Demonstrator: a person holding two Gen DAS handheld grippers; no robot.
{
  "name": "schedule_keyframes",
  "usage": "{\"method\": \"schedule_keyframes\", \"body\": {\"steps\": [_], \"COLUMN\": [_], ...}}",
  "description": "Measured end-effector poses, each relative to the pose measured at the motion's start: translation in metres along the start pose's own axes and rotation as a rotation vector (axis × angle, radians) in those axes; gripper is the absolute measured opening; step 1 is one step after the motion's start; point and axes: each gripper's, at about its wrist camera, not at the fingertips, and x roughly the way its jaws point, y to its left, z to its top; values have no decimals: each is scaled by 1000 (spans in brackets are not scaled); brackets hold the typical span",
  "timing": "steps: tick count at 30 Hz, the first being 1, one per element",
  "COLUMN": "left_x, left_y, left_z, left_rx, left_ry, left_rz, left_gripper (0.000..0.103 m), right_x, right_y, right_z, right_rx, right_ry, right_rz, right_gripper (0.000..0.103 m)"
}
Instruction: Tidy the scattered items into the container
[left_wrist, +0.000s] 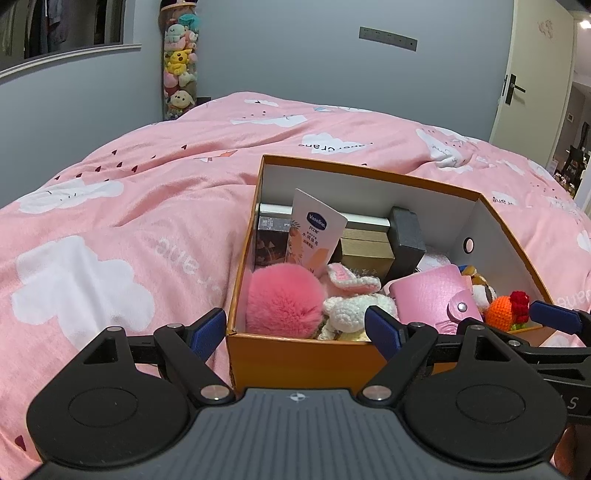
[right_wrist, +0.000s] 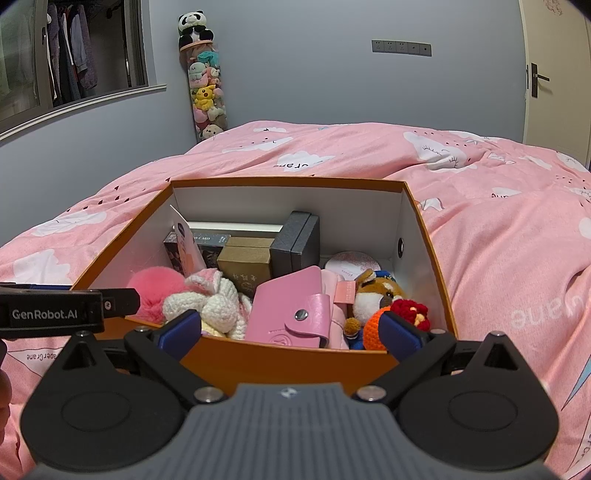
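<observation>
An orange cardboard box stands on the pink duvet, full of small items. In it lie a pink pompom, a white crocheted bunny, a pink snap wallet, a Vaseline tube, a dark box, a gold box, a plush fox and an orange crocheted doll. My left gripper is open at the box's near left corner. My right gripper is open before the near wall, holding nothing.
The pink duvet with white cloud prints spreads all around the box. A tall tube of plush toys stands against the grey wall behind. A door is at the far right.
</observation>
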Motion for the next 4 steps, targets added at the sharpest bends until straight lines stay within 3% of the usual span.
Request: {"method": "schedule_keyframes", "body": {"steps": [4], "left_x": [0], "left_y": [0], "left_z": [0], "left_rx": [-3], "left_ry": [0], "left_rz": [-2], "left_gripper": [97], "right_x": [0], "right_y": [0], "right_z": [0], "right_rx": [0], "right_ry": [0], "right_rz": [0], "right_gripper": [102]}}
